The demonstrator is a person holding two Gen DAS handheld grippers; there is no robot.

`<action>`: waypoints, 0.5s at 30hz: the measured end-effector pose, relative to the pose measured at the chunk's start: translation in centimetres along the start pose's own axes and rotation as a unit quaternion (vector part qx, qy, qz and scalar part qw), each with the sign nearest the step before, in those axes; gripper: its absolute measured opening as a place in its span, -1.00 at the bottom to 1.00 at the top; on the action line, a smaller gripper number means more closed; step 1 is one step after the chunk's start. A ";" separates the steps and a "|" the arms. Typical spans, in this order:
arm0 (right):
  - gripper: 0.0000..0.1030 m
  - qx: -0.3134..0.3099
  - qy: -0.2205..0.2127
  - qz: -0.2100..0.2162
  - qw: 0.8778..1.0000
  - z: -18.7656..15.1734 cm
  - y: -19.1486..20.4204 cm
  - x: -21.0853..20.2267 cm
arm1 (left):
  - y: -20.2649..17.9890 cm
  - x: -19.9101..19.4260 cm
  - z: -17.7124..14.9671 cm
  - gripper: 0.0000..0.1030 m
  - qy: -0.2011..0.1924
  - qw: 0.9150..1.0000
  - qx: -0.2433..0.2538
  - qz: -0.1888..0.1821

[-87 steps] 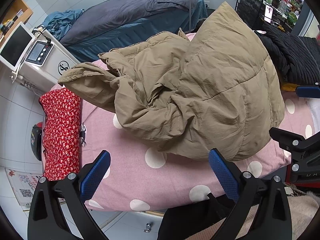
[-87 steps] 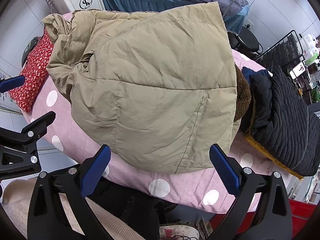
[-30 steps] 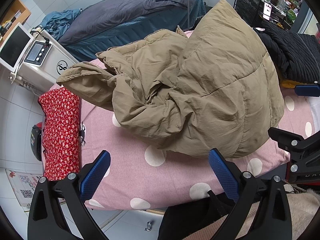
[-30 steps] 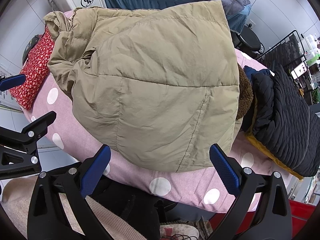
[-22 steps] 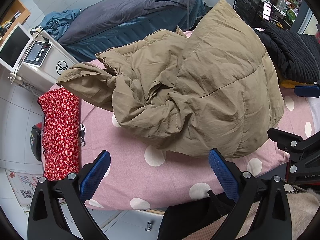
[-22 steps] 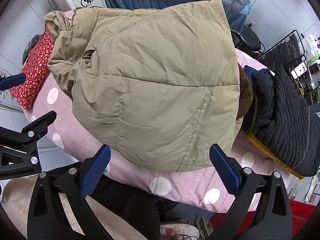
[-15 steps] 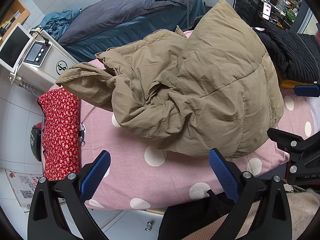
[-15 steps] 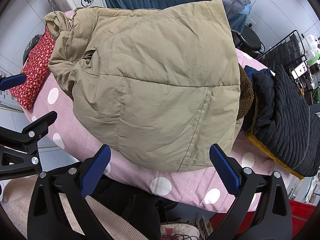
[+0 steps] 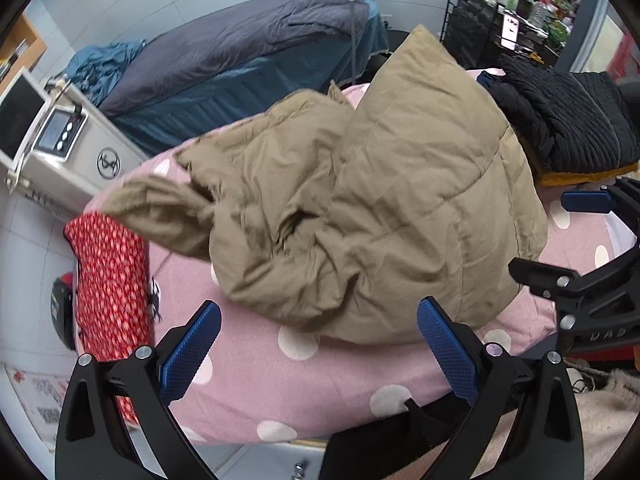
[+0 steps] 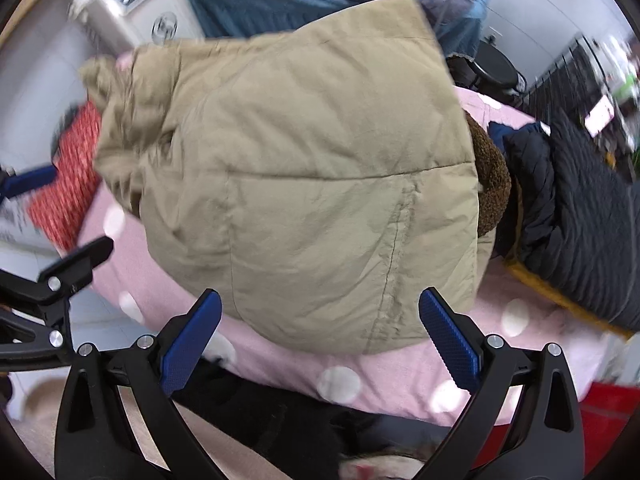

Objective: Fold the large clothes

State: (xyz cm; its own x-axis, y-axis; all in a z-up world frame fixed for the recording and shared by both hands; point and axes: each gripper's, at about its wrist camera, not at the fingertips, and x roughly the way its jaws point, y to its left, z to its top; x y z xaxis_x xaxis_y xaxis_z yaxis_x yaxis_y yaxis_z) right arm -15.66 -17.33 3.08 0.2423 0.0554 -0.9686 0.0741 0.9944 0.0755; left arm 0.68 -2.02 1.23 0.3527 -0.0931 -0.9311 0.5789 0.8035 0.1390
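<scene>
Tan puffer jacket (image 9: 392,200) is lying in a crumpled heap on the pink polka-dot table (image 9: 320,384), taking up most of the middle. One sleeve (image 9: 156,216) is trailing out to the left, its end lying against a red floral bundle (image 9: 110,284) at the table's left edge. From the right wrist view the jacket's (image 10: 312,184) broad quilted panel is facing up, smoother on this side, with a brown fleece lining (image 10: 490,184) showing at its right edge.

Black ribbed garment (image 9: 568,120) is sitting on something mustard-yellow at the far right, just beside the jacket.

Left hand-held gripper (image 9: 318,348) is hovering off the near edge, blue pads spread wide, gripping nothing. Right hand-held gripper (image 10: 320,340) is likewise hanging near the jacket's near hem with its pads wide apart and nothing between them.

Beyond the table: a bed (image 9: 240,56) under a grey-blue cover, a white machine (image 9: 76,152) with a small screen at far left, a black wire rack (image 9: 476,20) at far right. The right wrist view is blurring at the edges, so the rack's contents are probably bottles.
</scene>
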 end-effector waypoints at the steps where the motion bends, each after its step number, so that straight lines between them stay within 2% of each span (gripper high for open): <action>1: 0.89 0.015 -0.005 0.005 1.000 0.0 -0.6 0.0 | 0.0 -0.1 0.6 0.88 -0.008 1.000 0.008 0.002; 5: 0.89 0.104 -0.030 0.027 0.994 -0.1 -4.9 -0.3 | 1.2 0.1 3.9 0.88 -0.040 0.999 0.008 -0.024; 9: 0.89 0.203 -0.031 0.077 0.976 0.1 -9.7 0.7 | 1.9 2.2 7.7 0.88 -0.032 0.998 0.004 -0.049; 12: 0.89 0.252 -0.045 0.100 0.962 0.7 -12.6 1.5 | 1.0 3.8 10.3 0.87 -0.030 0.997 0.027 -0.065; 15: 0.89 0.286 -0.058 0.094 0.952 1.5 -14.9 2.6 | -0.8 5.8 11.9 0.82 -0.022 0.995 0.063 -0.079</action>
State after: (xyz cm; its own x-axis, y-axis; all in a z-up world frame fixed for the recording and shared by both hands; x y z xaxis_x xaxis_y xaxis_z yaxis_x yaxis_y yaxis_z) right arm -14.64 -32.14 -0.24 0.4061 0.1845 -0.8950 0.5255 0.7541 0.3939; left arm 10.95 -10.19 -0.24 0.2804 -0.2405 -0.9293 0.7159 0.6973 0.0355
